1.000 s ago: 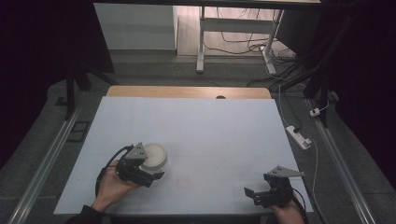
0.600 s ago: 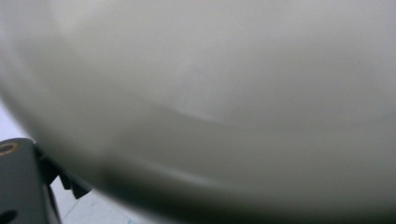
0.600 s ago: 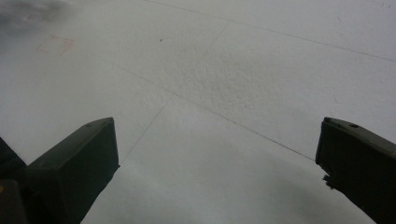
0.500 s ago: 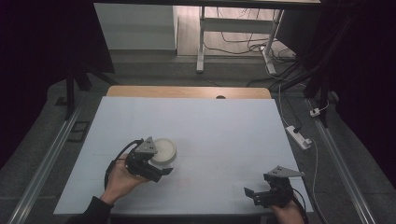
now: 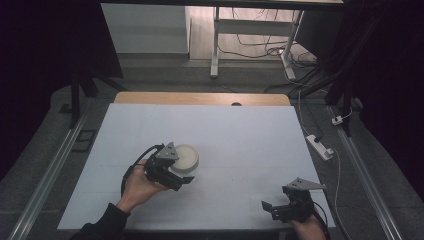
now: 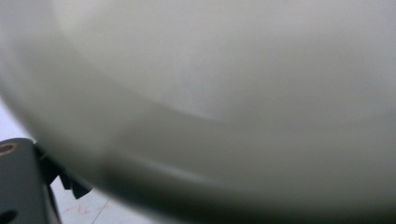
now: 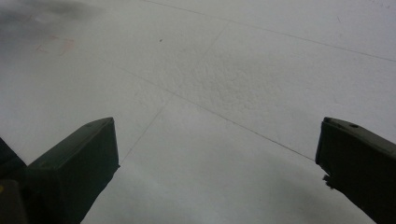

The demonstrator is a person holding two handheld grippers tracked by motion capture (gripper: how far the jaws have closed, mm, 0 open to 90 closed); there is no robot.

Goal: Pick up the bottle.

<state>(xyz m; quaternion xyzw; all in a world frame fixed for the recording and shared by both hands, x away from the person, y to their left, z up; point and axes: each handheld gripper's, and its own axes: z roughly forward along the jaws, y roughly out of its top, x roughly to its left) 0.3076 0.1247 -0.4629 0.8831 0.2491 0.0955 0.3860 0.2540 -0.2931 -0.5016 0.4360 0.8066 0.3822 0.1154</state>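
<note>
2 grippers sat at the table's (image 5: 240, 130) near edge: the left gripper (image 5: 172, 176) pressed against a white bowl (image 5: 185, 157) left of centre, its grip impossible to tell, perhaps steadying it, while the right gripper (image 5: 280, 210) rested spread wide, idle.

- One white bowl (image 5: 184, 158) on the table (image 5: 240, 145), left of the middle toward the near edge; it also looms up close, blurred, in the left gripper view.
- Two grippers: the left gripper (image 5: 172, 176) at the bowl, the right gripper (image 5: 274, 207) by the near right corner.
- Two hands, one on each gripper.
- One white power strip (image 5: 320, 146) on the floor beyond the table's right edge.
</note>
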